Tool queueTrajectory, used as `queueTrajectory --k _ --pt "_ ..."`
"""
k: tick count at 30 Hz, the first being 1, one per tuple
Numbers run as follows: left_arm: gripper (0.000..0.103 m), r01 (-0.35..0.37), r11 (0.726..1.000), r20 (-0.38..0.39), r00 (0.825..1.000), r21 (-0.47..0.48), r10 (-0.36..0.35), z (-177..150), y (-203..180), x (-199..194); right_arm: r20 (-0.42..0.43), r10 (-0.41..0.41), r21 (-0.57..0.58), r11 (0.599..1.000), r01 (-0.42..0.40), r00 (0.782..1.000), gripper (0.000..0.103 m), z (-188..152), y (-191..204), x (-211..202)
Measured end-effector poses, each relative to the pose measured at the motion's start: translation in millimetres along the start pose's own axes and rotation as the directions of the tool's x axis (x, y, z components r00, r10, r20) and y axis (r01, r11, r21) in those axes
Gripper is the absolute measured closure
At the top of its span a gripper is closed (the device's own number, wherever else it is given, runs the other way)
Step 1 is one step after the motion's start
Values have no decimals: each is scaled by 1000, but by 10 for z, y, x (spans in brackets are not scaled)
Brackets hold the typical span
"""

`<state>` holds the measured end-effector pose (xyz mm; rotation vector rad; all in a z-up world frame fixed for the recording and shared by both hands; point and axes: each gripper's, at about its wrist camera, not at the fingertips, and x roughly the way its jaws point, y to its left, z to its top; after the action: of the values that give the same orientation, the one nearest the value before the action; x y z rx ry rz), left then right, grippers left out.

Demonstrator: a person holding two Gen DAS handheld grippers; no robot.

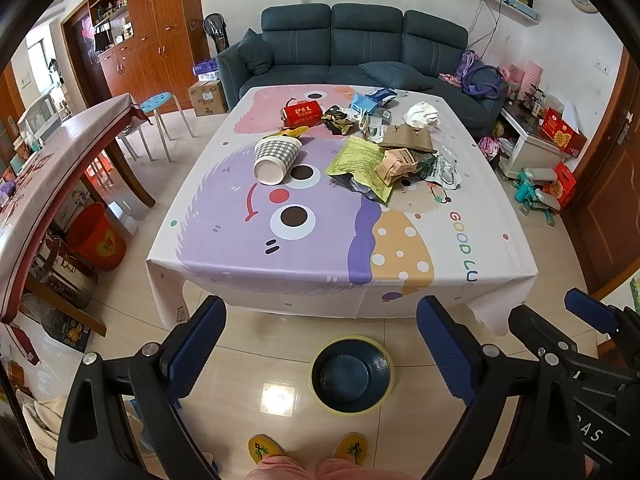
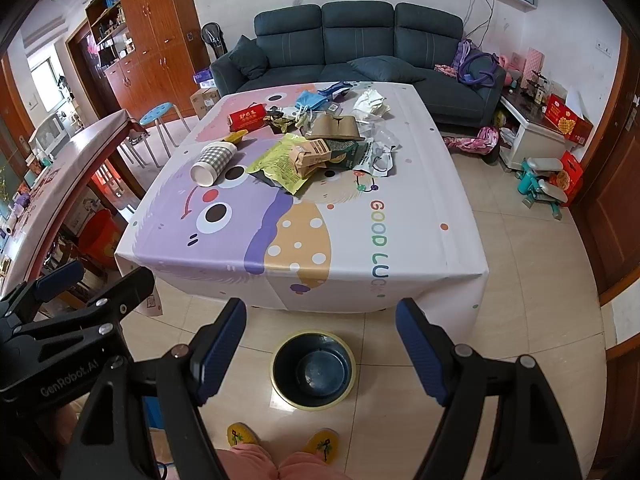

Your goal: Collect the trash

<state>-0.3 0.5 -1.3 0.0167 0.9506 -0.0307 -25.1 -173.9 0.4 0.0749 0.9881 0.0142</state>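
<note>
Trash heap [image 1: 380, 140] sits upper centre of frame, on far half of table [image 1: 224, 256]: crinkled foil and paper wrappers, glossy yellow-green pouch [image 1: 360, 162], flat brown cardboard piece [image 1: 408, 138], crumpled white paper [image 1: 420, 114], rectangular red box [image 1: 302, 115]. Checked paper cup [image 1: 276, 158] lies on its side left of heap, apart from it, white base toward me. Tablecloth smooth, printed w/ cartoon eyes. Round dark-blue bin [image 1: 352, 374], pale yellow rim, on glossy tile floor at bottom centre, near table edge. My left gripper [image 1: 320, 344] and right gripper [image 2: 320, 344], black frames w/ ribbed blue pads, both spread wide, nothing between fingers. Heap well apart from both; bin shows between each pair.
</note>
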Motion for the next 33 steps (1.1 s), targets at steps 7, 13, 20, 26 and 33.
queueTrajectory --k 7,13,20,26,33 --pt "9 0 1000 4 1000 -1 0 -48 1 -45 1 2 2 1000 -2 1000 25 -12 -10 -5" --pt "9 0 1000 5 1000 -1 0 -95 8 -80 -1 3 1 1000 -3 1000 25 -70 -5 6" --pt "9 -1 1000 5 1000 4 1 -122 -3 -118 -2 3 12 1000 -3 1000 25 -85 -6 6" --pt "9 -3 1000 7 1000 3 3 -125 -10 -124 -1 6 12 1000 -6 1000 25 -84 -10 0" --pt "9 -8 1000 8 1000 4 7 -93 11 -122 2 8 12 1000 -8 1000 25 -88 -1 -11"
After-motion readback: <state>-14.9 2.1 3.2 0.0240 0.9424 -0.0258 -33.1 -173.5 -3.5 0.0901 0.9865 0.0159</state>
